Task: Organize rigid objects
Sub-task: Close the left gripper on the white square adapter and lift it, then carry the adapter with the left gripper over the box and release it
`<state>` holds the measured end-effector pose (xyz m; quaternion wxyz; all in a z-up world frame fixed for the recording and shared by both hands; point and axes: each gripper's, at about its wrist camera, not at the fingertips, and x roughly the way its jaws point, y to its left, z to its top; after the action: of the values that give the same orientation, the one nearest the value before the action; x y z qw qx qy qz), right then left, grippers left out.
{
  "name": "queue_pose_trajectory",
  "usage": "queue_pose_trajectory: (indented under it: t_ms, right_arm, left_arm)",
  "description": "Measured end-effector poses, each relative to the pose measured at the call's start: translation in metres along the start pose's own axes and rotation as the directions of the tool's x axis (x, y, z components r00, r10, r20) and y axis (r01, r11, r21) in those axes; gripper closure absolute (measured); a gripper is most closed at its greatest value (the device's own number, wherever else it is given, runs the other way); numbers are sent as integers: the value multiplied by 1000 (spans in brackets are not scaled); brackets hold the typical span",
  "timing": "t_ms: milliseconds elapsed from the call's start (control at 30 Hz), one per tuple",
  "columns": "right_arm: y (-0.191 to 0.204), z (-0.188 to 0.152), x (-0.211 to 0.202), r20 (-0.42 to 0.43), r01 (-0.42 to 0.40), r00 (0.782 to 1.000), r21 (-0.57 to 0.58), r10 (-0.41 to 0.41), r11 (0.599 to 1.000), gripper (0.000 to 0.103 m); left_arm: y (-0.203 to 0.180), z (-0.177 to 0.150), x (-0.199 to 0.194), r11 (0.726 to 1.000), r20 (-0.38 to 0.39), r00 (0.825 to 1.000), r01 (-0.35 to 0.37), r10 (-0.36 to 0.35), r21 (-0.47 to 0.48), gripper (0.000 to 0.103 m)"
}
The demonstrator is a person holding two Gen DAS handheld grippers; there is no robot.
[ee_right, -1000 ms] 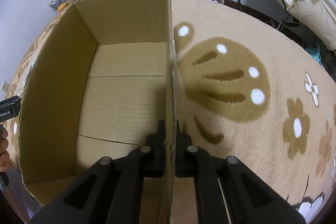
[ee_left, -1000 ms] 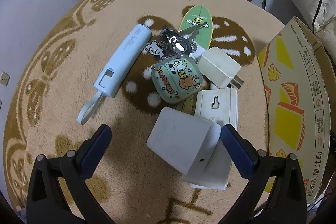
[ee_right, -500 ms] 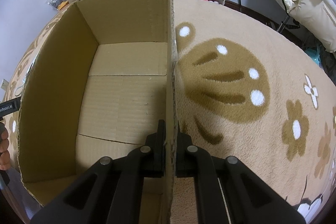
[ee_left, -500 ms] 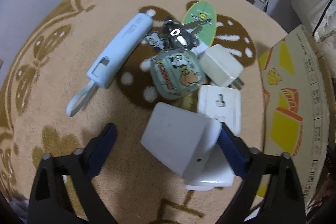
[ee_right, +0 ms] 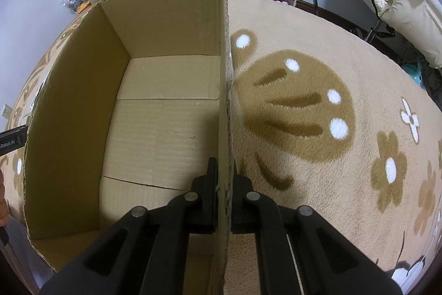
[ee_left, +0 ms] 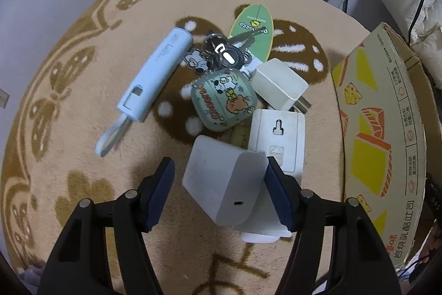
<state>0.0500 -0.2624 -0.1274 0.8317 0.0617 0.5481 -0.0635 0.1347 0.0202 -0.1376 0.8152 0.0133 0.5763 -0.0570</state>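
Left gripper (ee_left: 221,192) spread around white charger (ee_left: 225,180), perhaps touching; right gripper (ee_right: 223,190) pinching box wall (ee_right: 224,101)

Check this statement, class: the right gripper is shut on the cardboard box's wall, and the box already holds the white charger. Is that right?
Not quite. The right gripper is shut on the cardboard box wall, but the right wrist view shows nothing inside. The white charger sits on the rug between the open left gripper fingers.

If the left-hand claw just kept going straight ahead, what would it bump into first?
Most likely the white charger block: it already sits between the open left gripper pads, the right pad touching or nearly so. Past it lie the flat white adapter and the green cartoon case, though depth is uncertain.
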Motion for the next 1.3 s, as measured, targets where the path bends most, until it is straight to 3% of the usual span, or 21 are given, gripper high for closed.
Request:
queue_pose_trajectory:
  t_ms: [67,133,200,267,400,867,1100,1200,1300]
  right_arm:
    - [0,0,0,0,1,1000,-1,-1,1000,96]
    - [0,0,0,0,0,1000,-2,0,1000,96]
    - [0,0,0,-2,0,1000,-5,0,1000,96]
    - [-1,0,1,-2,-2,1000,-4,2,1000,96]
    - [-1,0,1,-3,-3,1000,-4,3,1000,96]
    - [0,0,1,-2,-5,1000,2,5,1000,96]
    - [-3,0,2,-1,-9,1000,6,9,1000,96]
    - [-3,0,2,0,-9,1000,5,9,1000,96]
    - [-3,0,2,-1,-9,1000,5,9,1000,96]
  left_arm:
    - [1,0,-1,1000,5,1000,-4,4,0,41]
    - [2,-1,1,1000,-12,1000,-14,14,0,57]
    - [5,-2,7,997,-31,997,-75,75,-2,63]
    - [10,-3,14,997,-60,996,-70,69,-22,73]
    - [17,-3,15,997,-69,997,-38,33,-67,74]
    - [12,-6,-1,994,-37,995,-93,90,-63,77]
    - [10,-3,-24,993,32,994,-105,107,-59,77]
    - [6,-2,-41,997,77,995,-63,66,-44,77]
    - [-2,1,-55,997,120,990,-71,72,-13,77]
